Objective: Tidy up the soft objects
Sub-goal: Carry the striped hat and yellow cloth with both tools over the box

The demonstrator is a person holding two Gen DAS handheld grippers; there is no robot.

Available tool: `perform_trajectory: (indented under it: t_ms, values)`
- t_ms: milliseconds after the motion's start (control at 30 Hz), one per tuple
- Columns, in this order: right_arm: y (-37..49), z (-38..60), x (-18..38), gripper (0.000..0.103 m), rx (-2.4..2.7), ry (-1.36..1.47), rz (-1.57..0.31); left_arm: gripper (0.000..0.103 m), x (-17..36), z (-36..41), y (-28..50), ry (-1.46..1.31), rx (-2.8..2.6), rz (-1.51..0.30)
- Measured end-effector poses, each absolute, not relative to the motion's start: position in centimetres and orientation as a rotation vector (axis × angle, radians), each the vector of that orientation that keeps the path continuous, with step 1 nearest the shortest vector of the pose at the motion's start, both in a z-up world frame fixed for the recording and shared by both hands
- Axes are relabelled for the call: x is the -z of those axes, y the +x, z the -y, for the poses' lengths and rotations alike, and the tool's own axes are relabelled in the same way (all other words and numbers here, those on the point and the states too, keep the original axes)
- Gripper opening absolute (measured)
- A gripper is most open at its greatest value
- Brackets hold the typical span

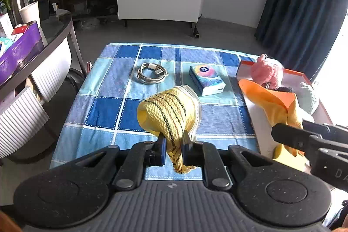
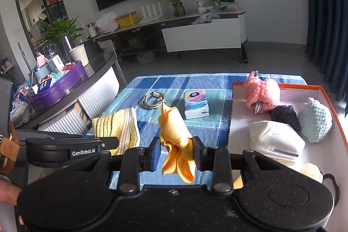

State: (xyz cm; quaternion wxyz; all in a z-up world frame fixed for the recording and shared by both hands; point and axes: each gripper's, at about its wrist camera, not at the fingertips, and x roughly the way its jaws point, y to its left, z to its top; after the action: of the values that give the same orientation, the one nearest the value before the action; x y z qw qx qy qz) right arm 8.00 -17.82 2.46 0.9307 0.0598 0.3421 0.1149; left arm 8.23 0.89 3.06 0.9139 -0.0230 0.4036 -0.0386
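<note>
The left claw [image 1: 174,146] is clamped on a yellow striped knitted cloth [image 1: 171,114]; the cloth bulges up ahead of the blue pads and a short tail hangs below them, clear of the worktop [image 1: 104,84]; the right claw [image 2: 176,153] is clamped on an orange cloth [image 2: 174,129], which stands up in a twisted peak ahead of its pads and droops in folds beneath them. In the right wrist view the left claw sits just to the left of the right one, the two cloths apart. Ahead of both claws, on the blue checked covering, lie a coiled white cable [image 1: 152,73] and, to its right, a small tissue pack [image 1: 206,82]. To the right of the right claw stands an open box with an orange rim [image 2: 326,97]; inside it rest a pink fluffy toy [image 2: 261,92], a dark knotted fabric piece [image 2: 285,114], a pale blue knitted item [image 2: 315,123] and a white face mask [image 2: 276,140]; a pale yellow soft thing [image 2: 311,171] shows at the box's near edge, partly hidden by the claw.
</note>
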Motion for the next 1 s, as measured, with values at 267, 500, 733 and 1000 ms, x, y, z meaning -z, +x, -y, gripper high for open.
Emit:
perform_trajectory:
  t_ms: [267, 500, 733, 1000]
  values:
    - [6.8, 18.5, -2.9, 0.039, -0.221, 0.128, -0.692, 0.016, -3.1, 0.0, 6.8, -0.038, 0.099, -0.830]
    - [5.9, 19.3, -3.1, 0.039, -0.204, 0.140, -0.685, 0.016, -3.3, 0.7, 6.1, -0.032, 0.112, -0.824]
    - [5.4, 19.9, -3.3, 0.039, -0.191, 0.143, -0.680, 0.016, -3.2, 1.2, 5.7, -0.033, 0.122, -0.824]
    - [4.8, 20.7, -3.7, 0.039, -0.175, 0.150, -0.672, 0.016, -3.2, 2.1, 5.4, -0.024, 0.145, -0.828]
